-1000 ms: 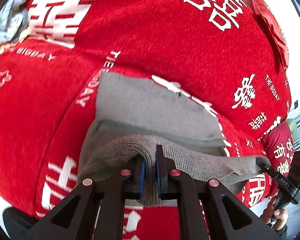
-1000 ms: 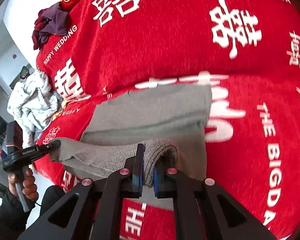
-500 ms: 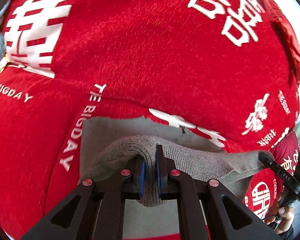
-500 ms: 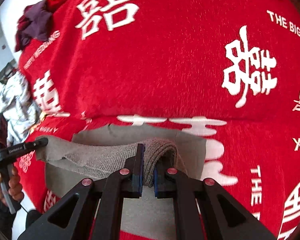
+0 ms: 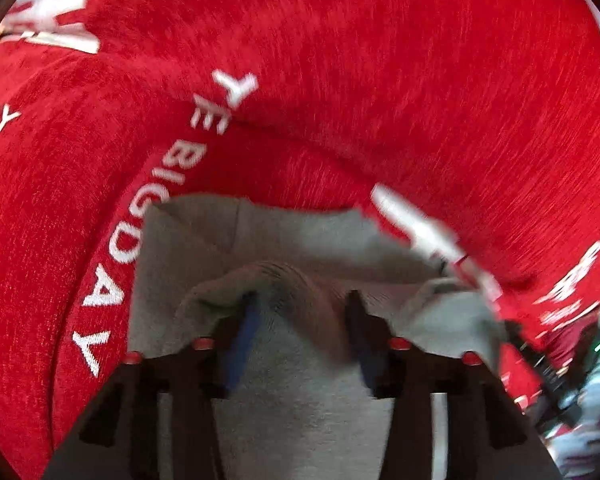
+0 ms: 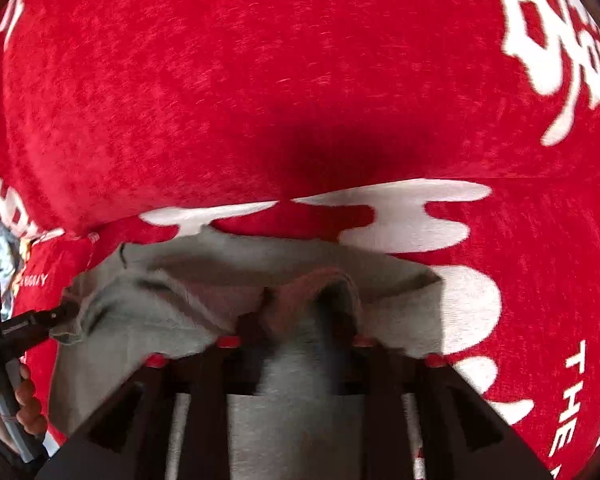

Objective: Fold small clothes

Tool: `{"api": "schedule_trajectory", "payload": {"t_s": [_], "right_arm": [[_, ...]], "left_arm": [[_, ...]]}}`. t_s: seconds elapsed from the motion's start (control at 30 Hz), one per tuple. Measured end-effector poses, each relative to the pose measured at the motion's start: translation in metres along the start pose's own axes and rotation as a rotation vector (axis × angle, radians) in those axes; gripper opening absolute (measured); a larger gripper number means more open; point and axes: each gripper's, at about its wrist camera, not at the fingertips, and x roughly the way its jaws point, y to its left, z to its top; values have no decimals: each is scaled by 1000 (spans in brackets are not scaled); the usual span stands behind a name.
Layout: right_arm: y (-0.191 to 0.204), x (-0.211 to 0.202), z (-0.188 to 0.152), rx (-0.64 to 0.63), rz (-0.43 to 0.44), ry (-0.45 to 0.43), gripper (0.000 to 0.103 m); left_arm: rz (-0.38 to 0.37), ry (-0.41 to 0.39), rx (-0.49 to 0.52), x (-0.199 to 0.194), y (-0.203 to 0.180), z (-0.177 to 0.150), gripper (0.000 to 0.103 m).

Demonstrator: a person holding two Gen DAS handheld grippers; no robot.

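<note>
grey cloth (image 5: pixel 300 240) lying folded on red blanket (image 5: pixel 340 80), left gripper (image 5: pixel 302 312) spread wide, knit fold loose between fingers, right gripper (image 6: pixel 300 312) likewise apart, only right view shows hand (image 6: pixel 24 404) on left gripper's handle

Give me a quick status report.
Left gripper open, right gripper open. Grey garment folded over on red blanket, edge draped between fingers. Nothing in the way.

Left tongs (image 5: pixel 300 320) spread, seemingly over blurred grey garment (image 5: pixel 300 400).
</note>
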Motion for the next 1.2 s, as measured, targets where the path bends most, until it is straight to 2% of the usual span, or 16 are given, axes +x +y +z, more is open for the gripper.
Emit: {"api": "schedule_trajectory", "payload": {"t_s": [0.03,0.07,0.13,0.2,0.33,0.43,0.5,0.6,0.67,0.73,0.83,0.87,0.93,1.03,1.1,1.2], "right_arm": [[-5,-12,-2,12,-20,-41,71],[-9,-21,-4,20,-34,-71,78],[-15,-39,-10,24,-46,-115,79],[-14,-51,-20,5,-63,-129,79],[17,-54,-37,-113,-107,-190,79],[53,-35,-38,-201,-145,-164,80],[72,-9,-34,-231,-115,-103,80],[77,27,-28,-229,-111,-9,80],[65,40,-25,-219,-182,9,80],[30,40,-22,-137,-208,5,80],[-11,32,-23,-46,-228,-9,80],[-23,29,-24,-22,-208,-8,82],[-34,16,-25,26,-231,-10,82],[-20,-20,-37,-22,-238,-97,82],[1,-43,-54,-68,-220,-141,83],[39,-49,-85,-138,-126,-129,83]], "left_arm": [[-11,-22,-14,-9,2,1,66],[-27,-75,-38,-26,7,2,84],[-35,-191,-74,-55,15,-1,97],[-12,-247,-58,-71,16,-9,98],[91,-198,99,-55,-16,-32,98],[139,-177,253,-28,-51,-49,98],[183,-154,299,-2,-65,-45,98],[252,-95,297,31,-56,-33,98],[283,-67,245,41,-31,-23,97],[218,-85,253,34,-18,-22,97],[326,-125,265,22,-8,-19,97],[326,-124,238,18,-1,-16,97],[238,-117,122,0,17,-12,97],[198,-184,57,-36,30,-28,97],[222,-228,92,-55,30,-52,97],[196,-207,163,-59,17,-92,97]]}}
